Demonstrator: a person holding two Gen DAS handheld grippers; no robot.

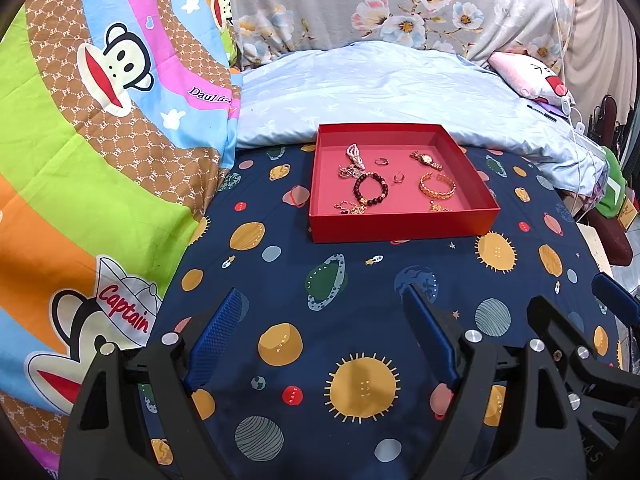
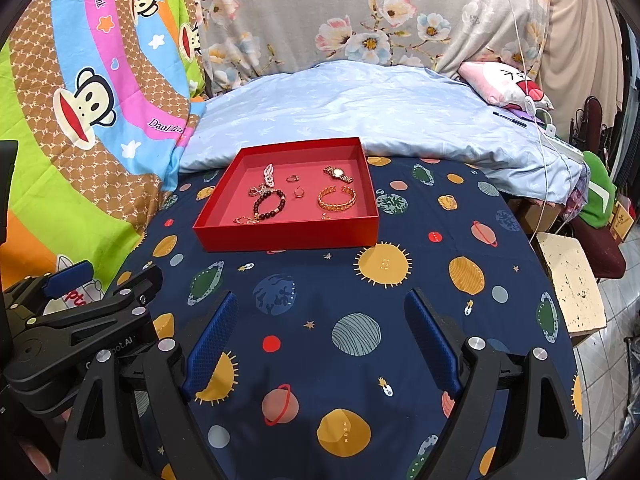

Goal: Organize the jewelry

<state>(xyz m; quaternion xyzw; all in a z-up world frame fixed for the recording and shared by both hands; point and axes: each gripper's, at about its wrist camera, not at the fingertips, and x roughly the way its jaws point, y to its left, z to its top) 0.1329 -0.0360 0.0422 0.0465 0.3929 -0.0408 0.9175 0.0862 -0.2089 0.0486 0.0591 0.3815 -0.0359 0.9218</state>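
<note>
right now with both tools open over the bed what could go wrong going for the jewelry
1. The dark bead bracelet lies against the tangled gold chain; gripping one may drag the other.
2. The rings are tiny beside the wide pads, so a pinch could miss.
3. The red tray sits on soft bedding and may tip if pressed.

Black angular tongs point(image 1: 324, 304), blue textured pads point(image 1: 216, 336) (ribbed), silver screws point(image 1: 473, 336)

Cloth, card and metal
The matt red cardboard tray point(image 1: 400, 226) held shiny gold-toned bracelets point(image 1: 437, 186) on printed cotton-like bedsheet point(image 1: 304, 280).
</note>
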